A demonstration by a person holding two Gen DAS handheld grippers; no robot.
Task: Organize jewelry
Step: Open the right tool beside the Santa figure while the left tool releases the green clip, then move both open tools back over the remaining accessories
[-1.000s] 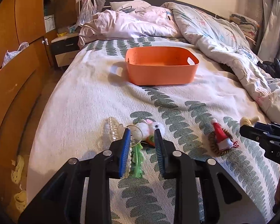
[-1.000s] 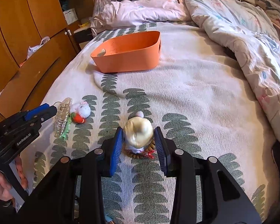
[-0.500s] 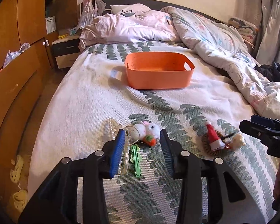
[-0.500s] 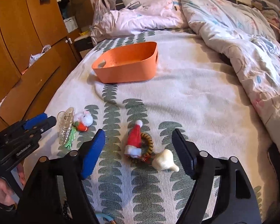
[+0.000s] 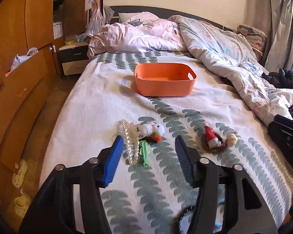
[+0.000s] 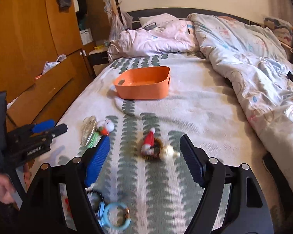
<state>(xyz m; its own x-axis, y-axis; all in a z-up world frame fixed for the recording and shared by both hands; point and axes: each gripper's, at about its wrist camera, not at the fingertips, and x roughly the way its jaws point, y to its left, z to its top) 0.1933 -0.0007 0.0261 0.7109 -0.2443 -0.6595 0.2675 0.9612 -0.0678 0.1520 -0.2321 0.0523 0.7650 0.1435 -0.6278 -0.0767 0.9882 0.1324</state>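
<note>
Since a second ago the cream pom-pom hair tie (image 6: 169, 152) has left the right gripper (image 6: 144, 154) and lies on the bed's near half, touching the red Santa-hat hair tie (image 6: 149, 143); both claws have just been opening and have drawn back, nothing between them. The left gripper (image 5: 149, 152) stands half-wide before the clear pearl claw clip (image 5: 129, 144) — best taken singly to the orange plastic basket (image 5: 164, 86) mid-bed. Items at the near edge are blurred.

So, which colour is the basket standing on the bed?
Orange. The basket shows best in the left wrist view, on the bed.
</note>
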